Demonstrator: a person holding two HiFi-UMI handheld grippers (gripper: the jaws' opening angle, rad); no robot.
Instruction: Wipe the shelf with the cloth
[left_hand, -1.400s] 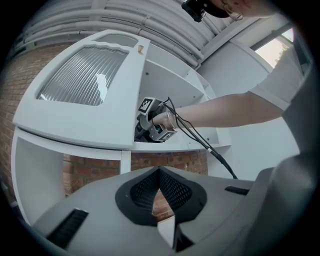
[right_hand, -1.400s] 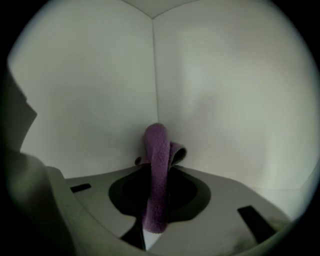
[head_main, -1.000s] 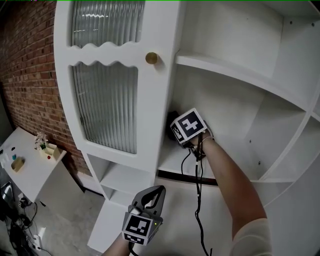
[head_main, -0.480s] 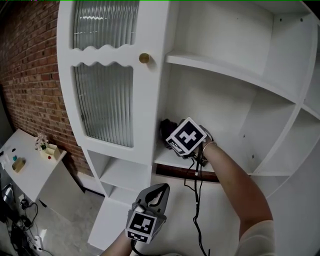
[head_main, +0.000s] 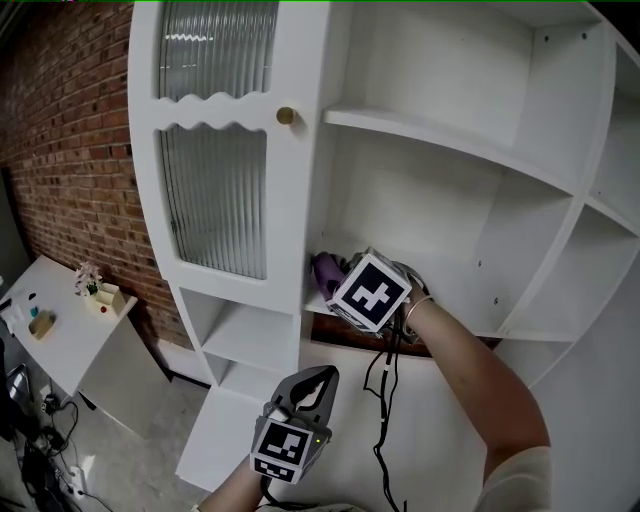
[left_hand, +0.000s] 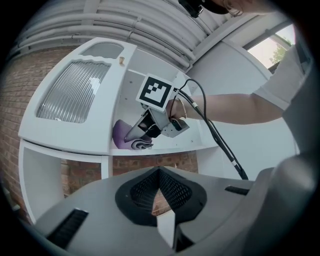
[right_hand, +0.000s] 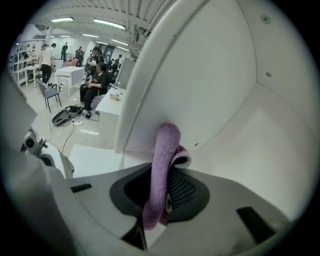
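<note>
Right gripper view is showing the cloth (right_hand: 162, 170) as a purple, fleecy strip, folded over on itself and standing up from between the jaws of the right gripper (right_hand: 161, 196), which are pressing together on its lower end. It is looking soft, light and limp, likely to bunch and drag rather than slide, and with nothing breakable about it. A hold low on the folded bulk, as it is being held now, is probably best, since that leaves the padded fold free to meet the surface.

Its long axis is running nearly upright through the middle of that frame, leaning slightly right, with the rounded fold pointing away from the gripper toward the corner of the white compartment. In the left gripper view the same bundle is sitting at the far left end of the shelf (left_hand: 165, 148), apparently resting on the board and close against the side panel, left of centre in the frame.

In the head view the left gripper (head_main: 316, 378) is hanging at bottom centre, well apart from the shelf, its jaw tips meeting and gripping nothing. A ribbed glass door (head_main: 215, 205) is filling the upper left.
</note>
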